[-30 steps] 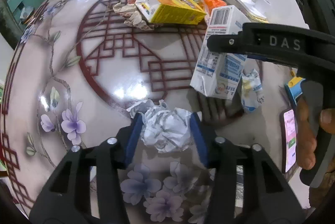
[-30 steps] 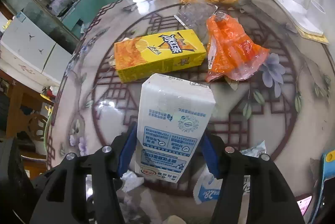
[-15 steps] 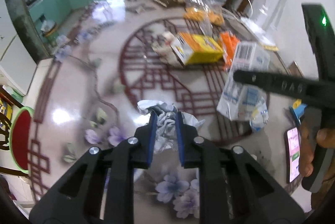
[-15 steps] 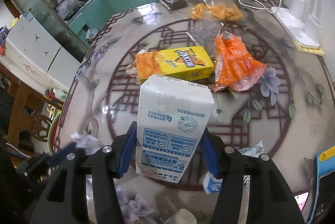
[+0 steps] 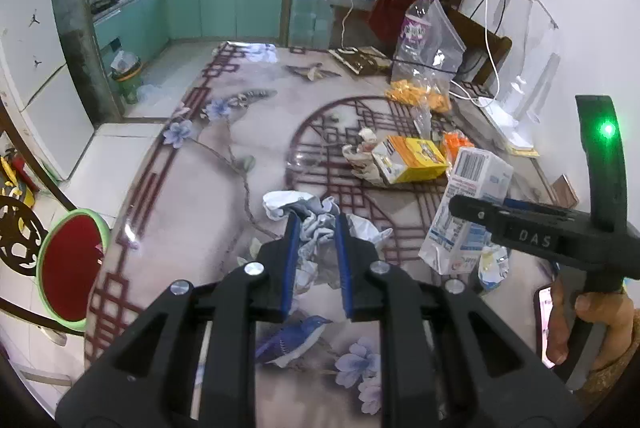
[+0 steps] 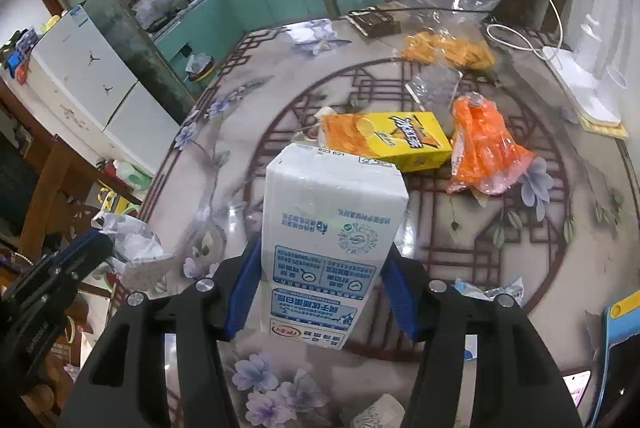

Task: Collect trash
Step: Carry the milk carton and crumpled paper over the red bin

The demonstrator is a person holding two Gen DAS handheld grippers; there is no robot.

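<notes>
- Left hand-held gripper (image 5: pixel 316 256): blue pads clamped on a wad of crumpled paper (image 5: pixel 318 228), held clear above the surface (image 5: pixel 192 212). The lower part of the wad is hidden behind the fingers.
- Right hand-held gripper (image 6: pixel 320 292): closed on a white milk carton (image 6: pixel 332 228), held upright with its print upside down. The carton blocks the surface directly behind it; its base is hard to judge against the gripper body.
- Left wrist view: the right hand (image 5: pixel 588 324) on the gripper handle is cut off by the frame edge.
- Remaining trash on the surface: a yellow box (image 6: pixel 392 140) lying flat, an orange wrapper (image 6: pixel 484 152) just beside it, and a small crumpled packet (image 6: pixel 492 290) near the right gripper, partly hidden.
- A clear plastic bag (image 6: pixel 444 24) stands at the far side; its contents are blurred by glare.
- Edges and room: the surface's left half is open out to its rim. Beyond that rim a red-topped stool (image 5: pixel 72 260) stands on the floor.
</notes>
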